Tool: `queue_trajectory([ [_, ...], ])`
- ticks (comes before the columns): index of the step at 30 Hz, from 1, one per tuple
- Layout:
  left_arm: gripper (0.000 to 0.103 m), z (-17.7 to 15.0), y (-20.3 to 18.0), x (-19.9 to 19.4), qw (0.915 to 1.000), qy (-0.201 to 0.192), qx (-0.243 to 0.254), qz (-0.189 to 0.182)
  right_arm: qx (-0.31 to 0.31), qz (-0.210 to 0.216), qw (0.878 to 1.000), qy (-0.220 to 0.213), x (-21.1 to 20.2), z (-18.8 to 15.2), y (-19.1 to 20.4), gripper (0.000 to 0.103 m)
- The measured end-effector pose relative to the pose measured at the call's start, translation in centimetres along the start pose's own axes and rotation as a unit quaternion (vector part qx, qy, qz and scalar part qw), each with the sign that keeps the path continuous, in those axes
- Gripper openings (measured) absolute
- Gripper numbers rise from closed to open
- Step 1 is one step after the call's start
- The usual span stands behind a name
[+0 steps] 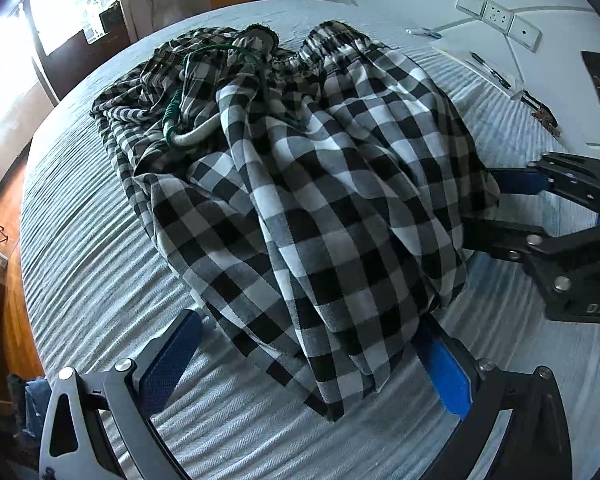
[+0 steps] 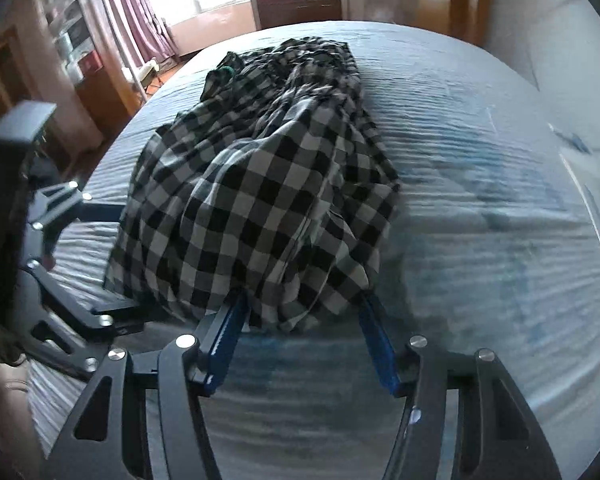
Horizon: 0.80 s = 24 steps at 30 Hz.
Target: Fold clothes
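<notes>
A black-and-white checked garment (image 1: 300, 184) lies bunched on the bed, with a green drawstring (image 1: 172, 112) near its waistband at the far end. It also shows in the right wrist view (image 2: 252, 192). My left gripper (image 1: 312, 356) is open, its blue pads either side of the garment's near hem. My right gripper (image 2: 300, 316) is open, its fingers straddling another part of the hem. In the left wrist view the right gripper (image 1: 496, 208) reaches in from the right, its fingertips against the cloth's edge. The left gripper (image 2: 116, 256) shows at the left of the right wrist view.
The bed (image 1: 100, 264) has a pale ribbed cover. Pens and a notebook (image 1: 496, 76) lie at its far right, below wall sockets (image 1: 500, 16). Wooden furniture (image 2: 60, 80) and a window stand beyond the bed.
</notes>
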<state>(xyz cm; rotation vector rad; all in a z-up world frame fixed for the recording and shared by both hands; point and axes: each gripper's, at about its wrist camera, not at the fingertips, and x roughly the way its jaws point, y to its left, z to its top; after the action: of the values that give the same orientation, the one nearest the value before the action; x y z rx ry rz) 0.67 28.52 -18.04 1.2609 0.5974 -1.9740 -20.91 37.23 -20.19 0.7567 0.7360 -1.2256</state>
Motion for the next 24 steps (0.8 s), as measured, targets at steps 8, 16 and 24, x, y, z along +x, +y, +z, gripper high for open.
queue_trajectory([
  [8,0.027,1.8,1.8,-2.8,0.9978,0.014,0.023,-0.060,0.065,0.034,0.997,-0.001,-0.8,1.5,0.0,0.016],
  [16,0.023,7.4,8.8,-10.4,0.9928,-0.060,0.018,-0.102,0.080,0.054,0.992,-0.086,-6.0,8.8,1.5,0.015],
  [24,0.023,18.2,18.9,-7.7,0.9879,-0.078,-0.019,-0.133,0.067,0.036,0.990,-0.117,-3.0,22.4,1.2,0.014],
])
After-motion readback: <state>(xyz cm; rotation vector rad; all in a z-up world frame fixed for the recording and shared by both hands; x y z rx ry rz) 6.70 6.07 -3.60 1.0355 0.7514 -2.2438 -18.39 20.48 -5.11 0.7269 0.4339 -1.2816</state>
